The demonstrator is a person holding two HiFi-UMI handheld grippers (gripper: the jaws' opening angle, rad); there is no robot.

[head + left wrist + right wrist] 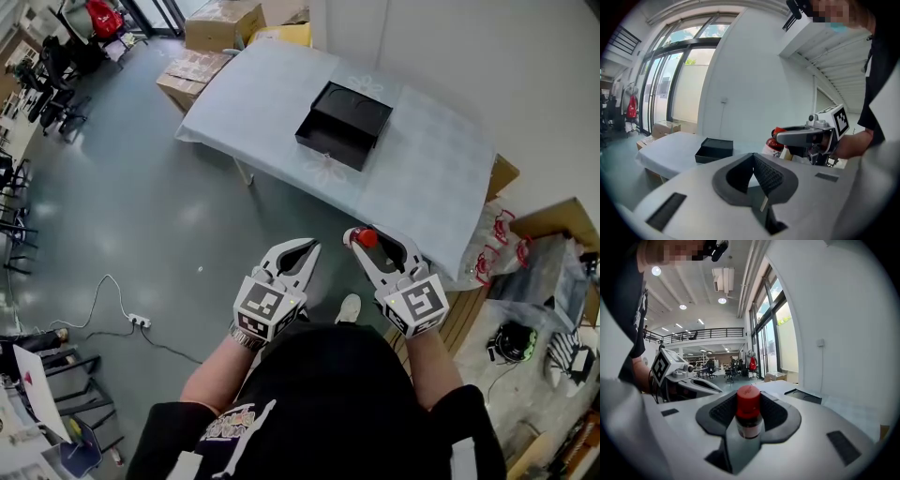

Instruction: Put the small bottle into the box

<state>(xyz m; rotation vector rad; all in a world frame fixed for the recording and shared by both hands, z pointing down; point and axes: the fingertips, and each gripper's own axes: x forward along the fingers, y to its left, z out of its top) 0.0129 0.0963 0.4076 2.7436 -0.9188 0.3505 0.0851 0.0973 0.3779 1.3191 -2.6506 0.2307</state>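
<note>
Small bottle (748, 409) with a red cap is squeezed between the jaws of the right gripper (368, 240), up in the air. The left gripper (309, 248) beside it has its jaws closed on nothing. The black box (328, 148) lies open on the table (431, 169), well apart

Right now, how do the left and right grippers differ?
Jaws: left gripper together; right gripper apart around the small bottle. Load: left gripper is empty; right gripper grips the bottle below its red cap. Both are over the floor, short of the table.
</note>
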